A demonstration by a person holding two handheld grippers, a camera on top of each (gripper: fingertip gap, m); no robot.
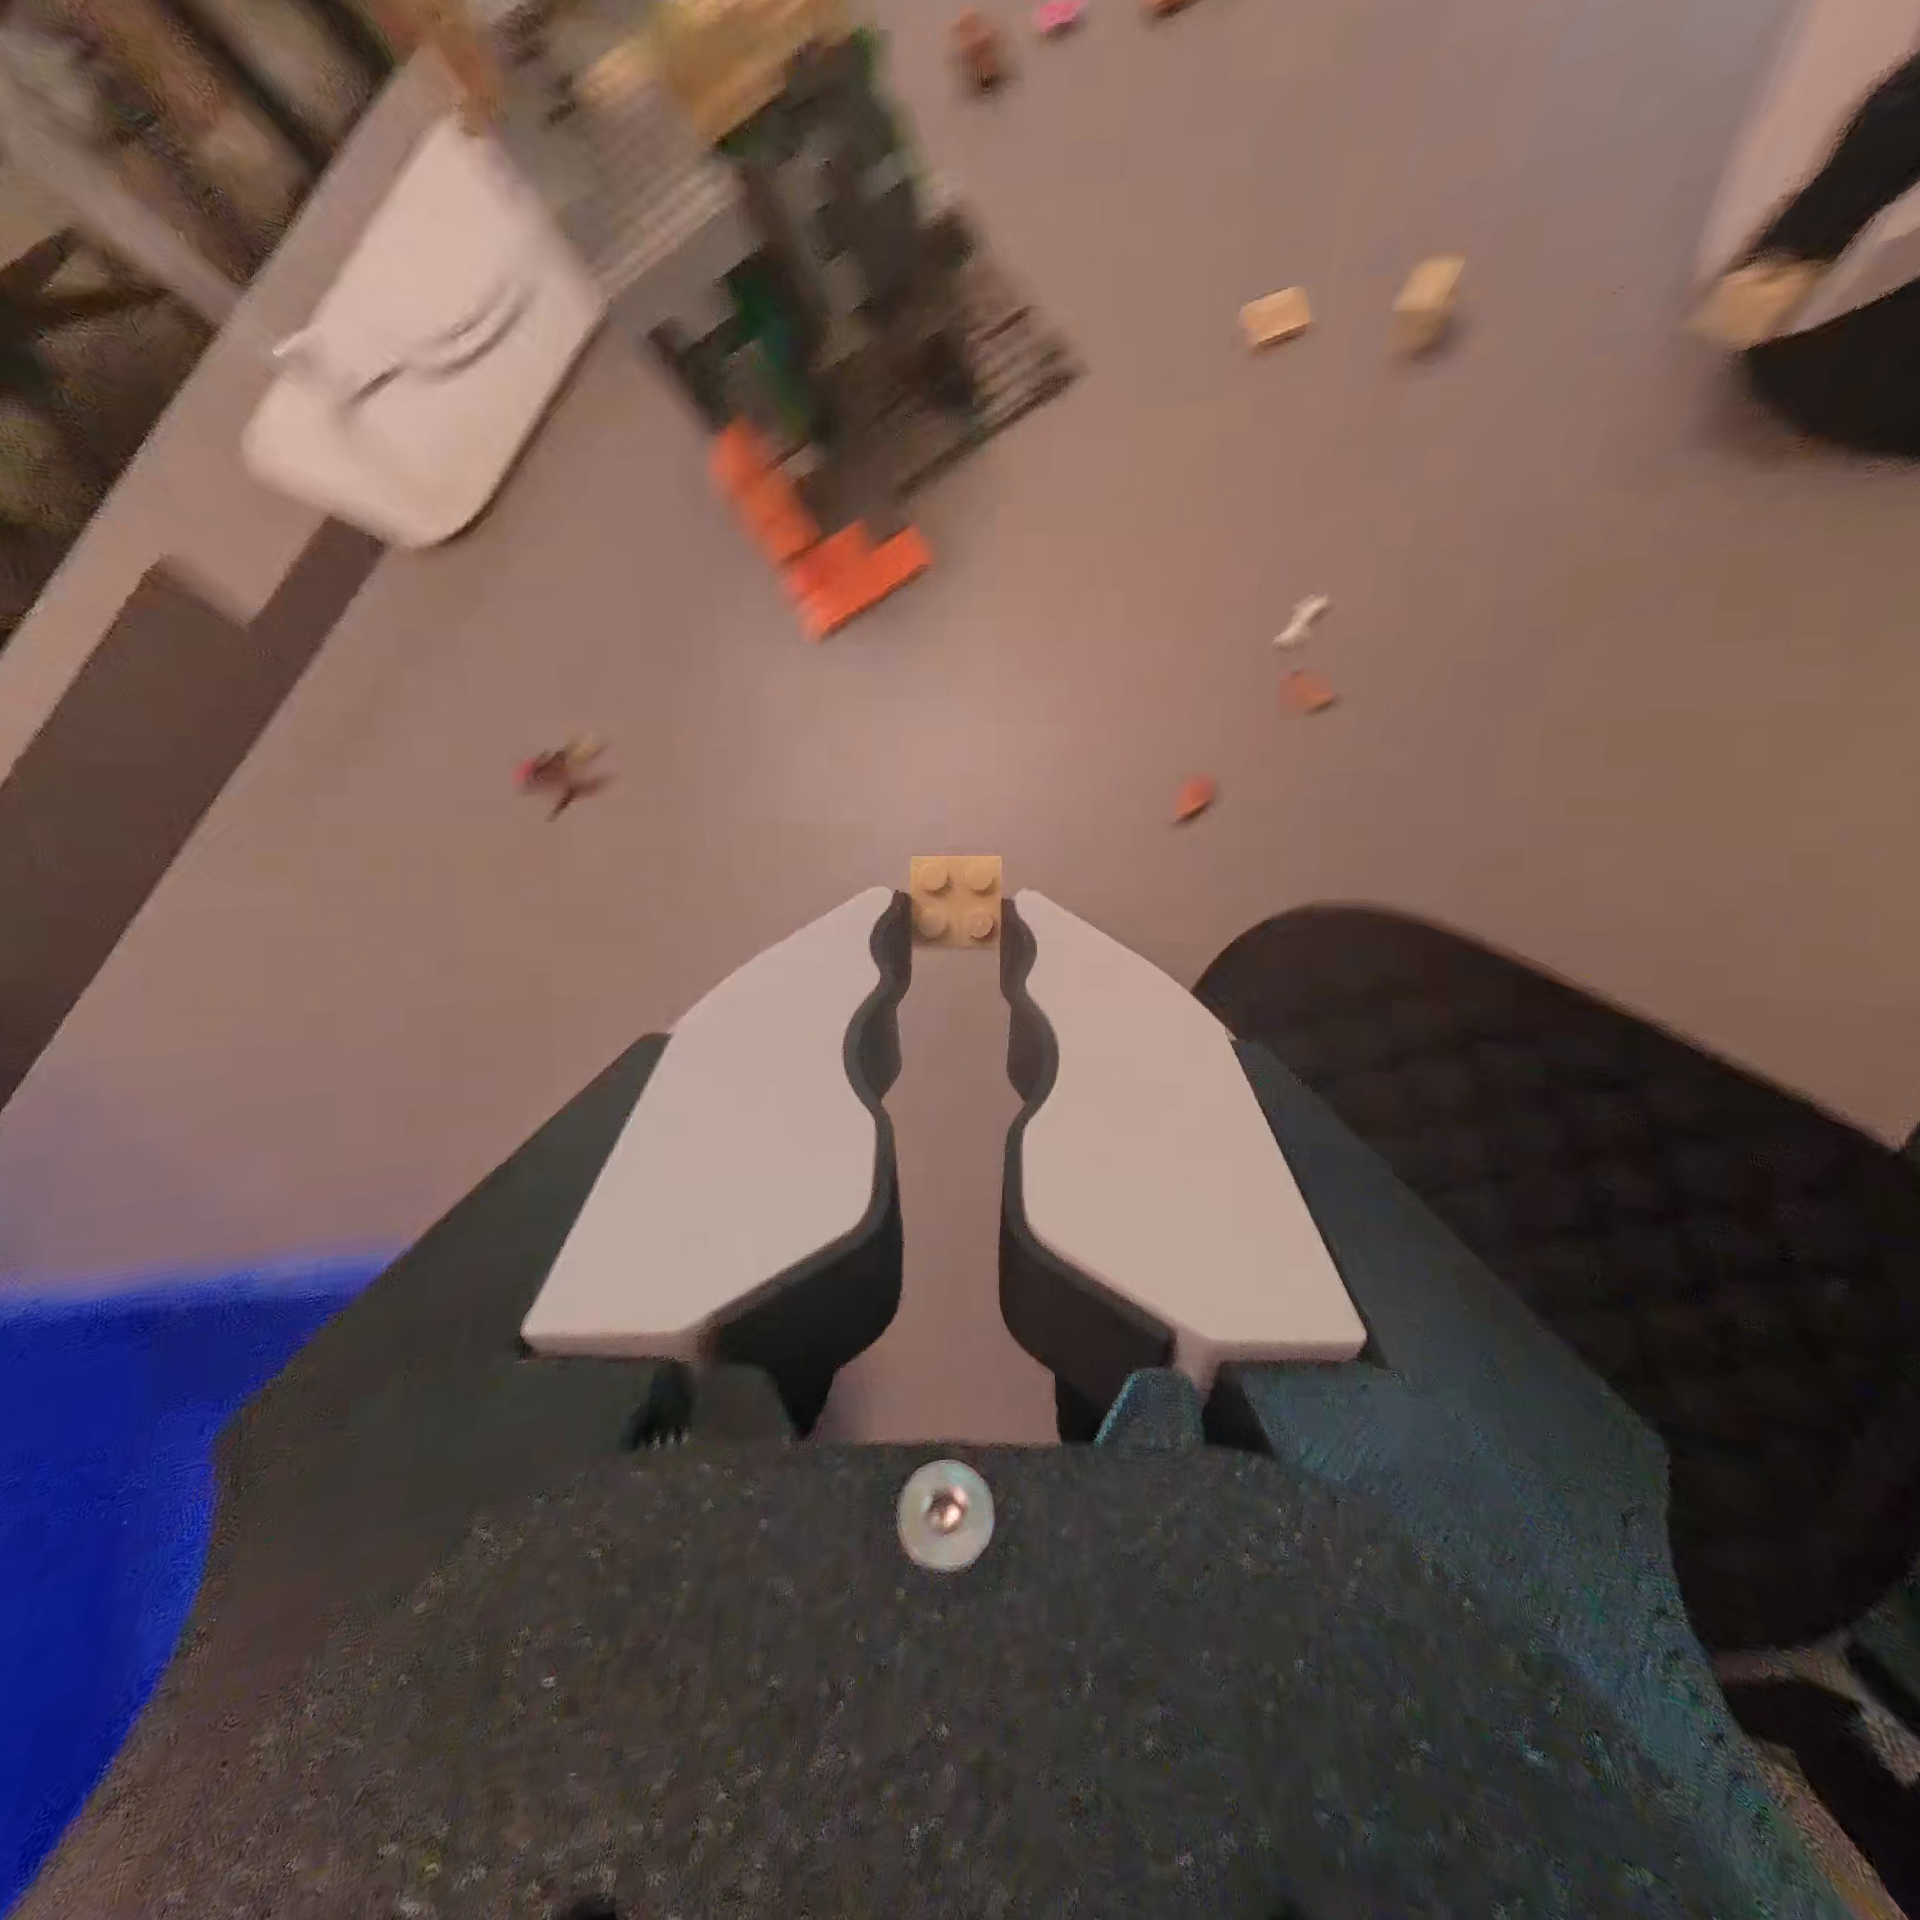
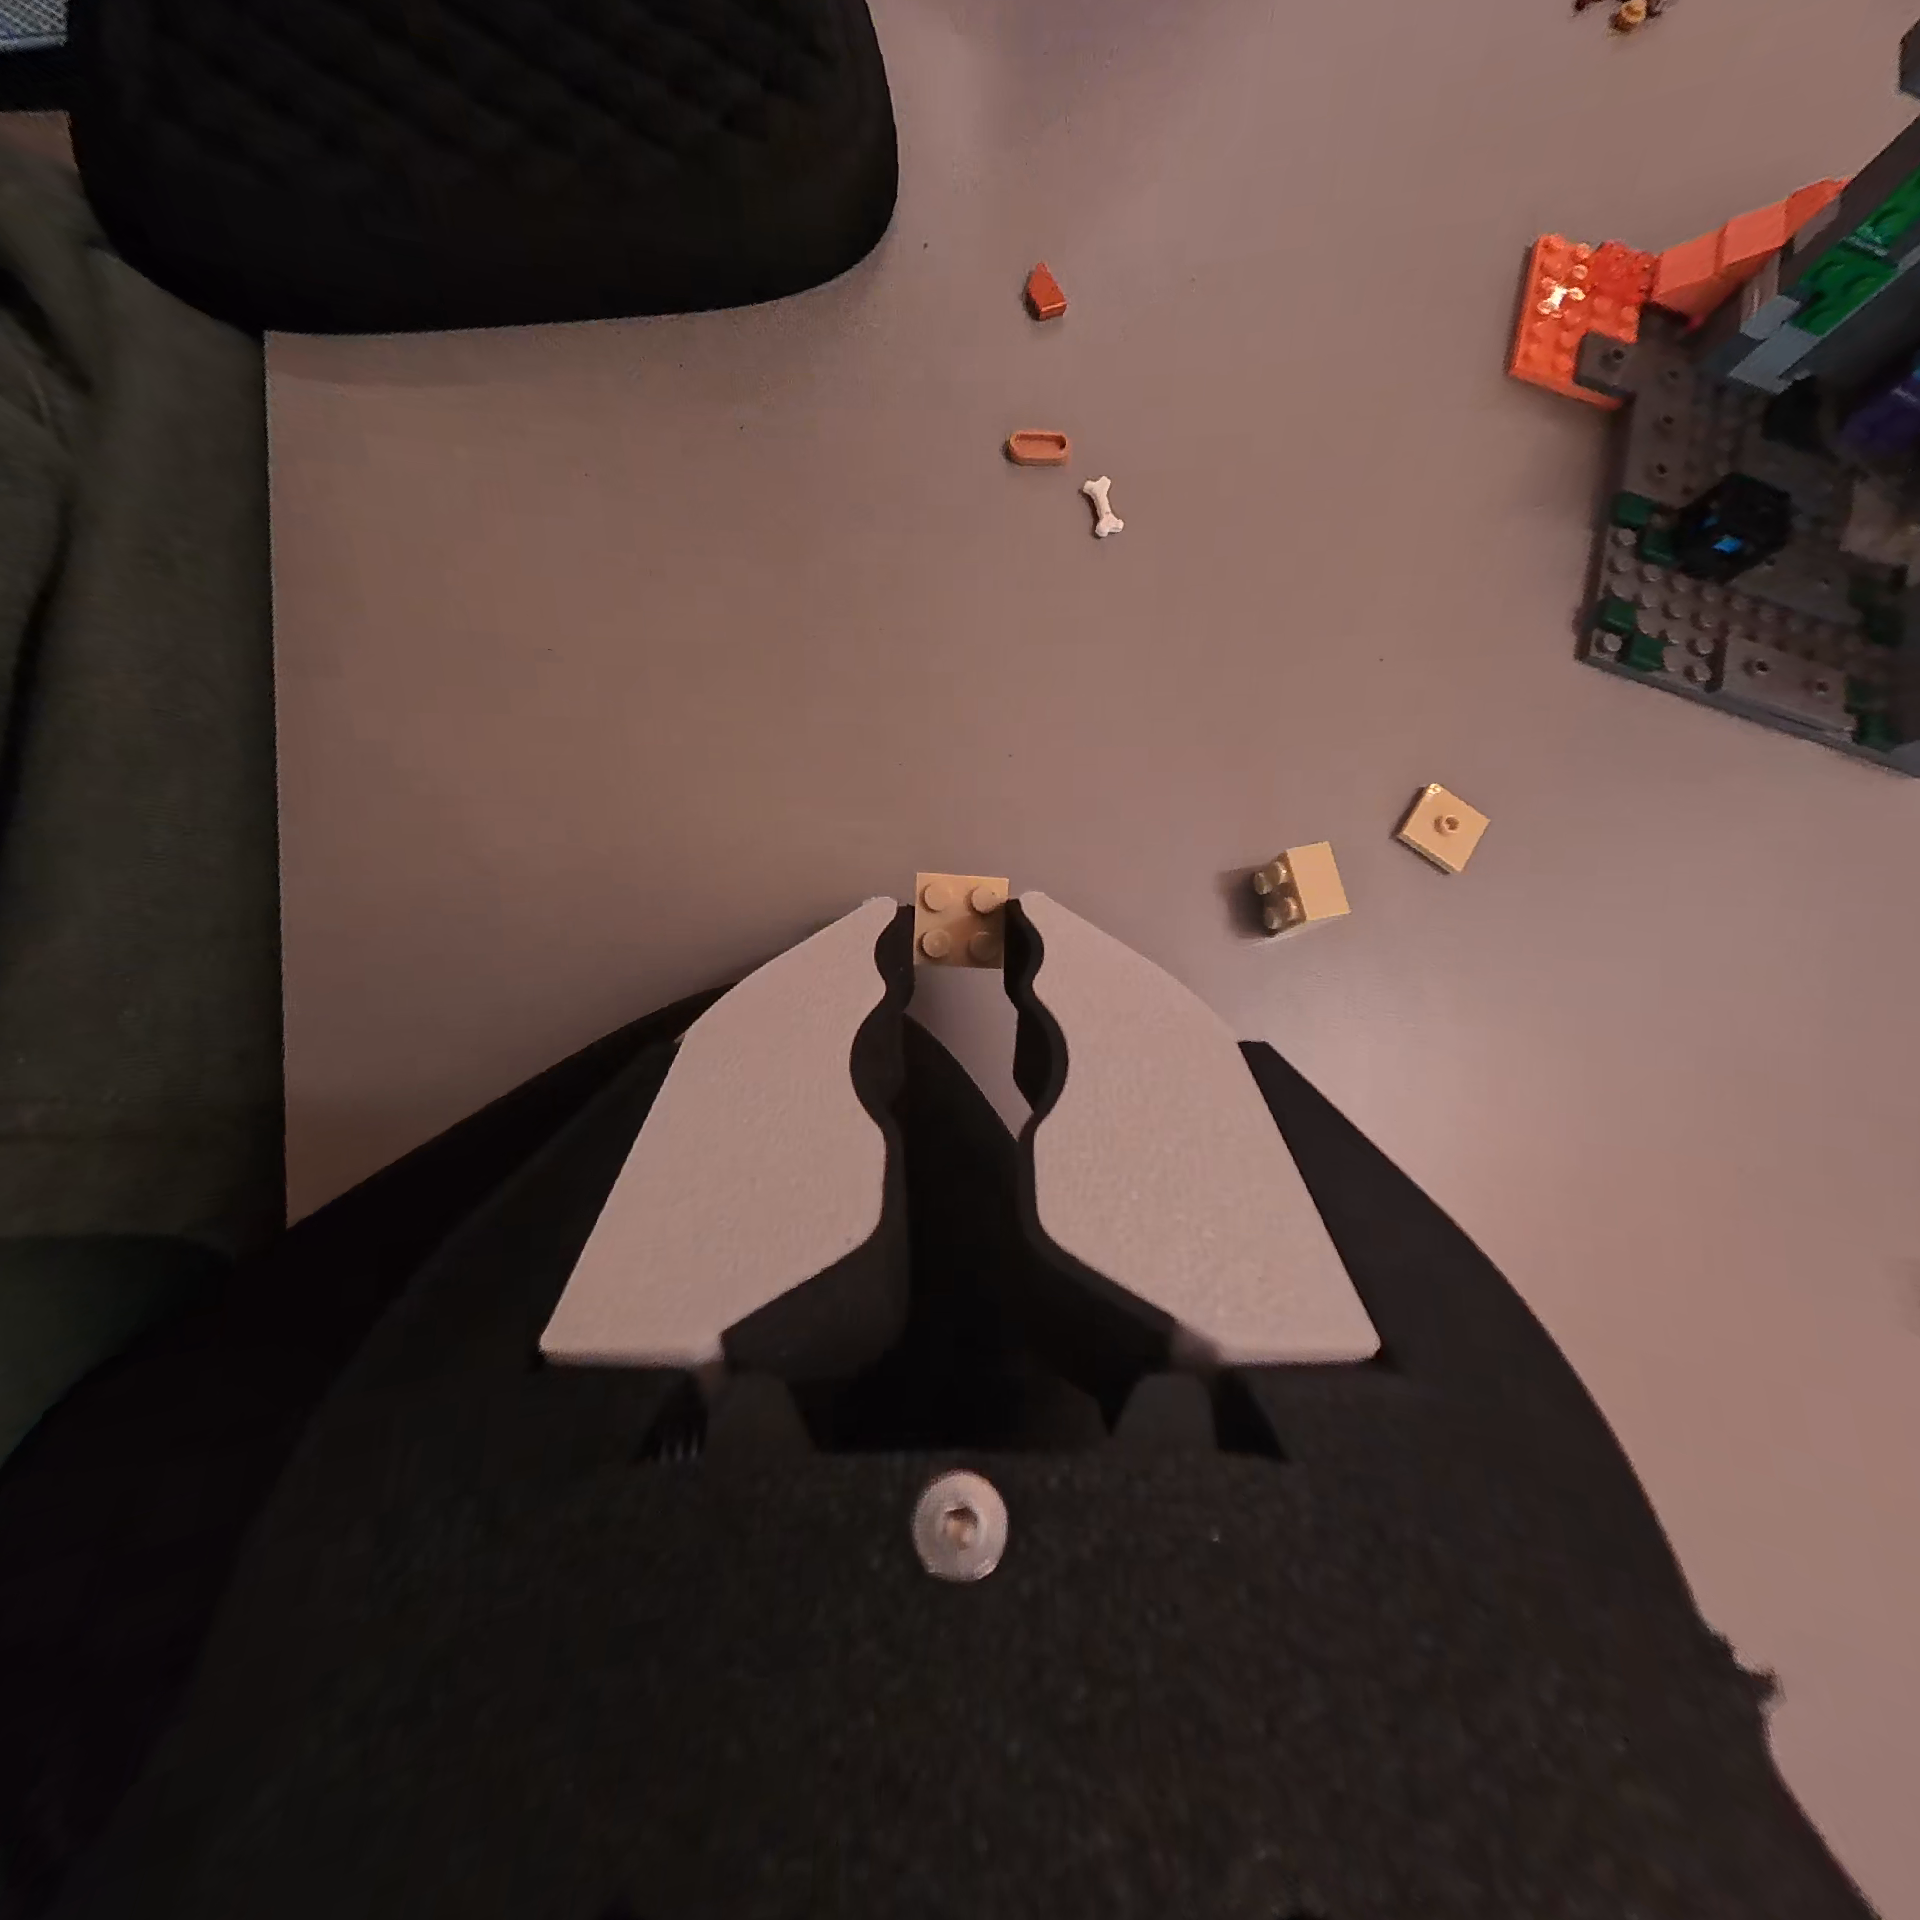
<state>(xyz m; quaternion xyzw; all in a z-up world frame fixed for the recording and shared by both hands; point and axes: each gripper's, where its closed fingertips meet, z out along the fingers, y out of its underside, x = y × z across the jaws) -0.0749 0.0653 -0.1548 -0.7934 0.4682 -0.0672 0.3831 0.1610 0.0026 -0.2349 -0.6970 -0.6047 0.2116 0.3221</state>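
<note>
You have nothing to read here: no text, label, brand, number or sign can be made out in either view. In the left wrist view most of what lies beyond the gripper is blurred, so any small marking there cannot be told.
</note>
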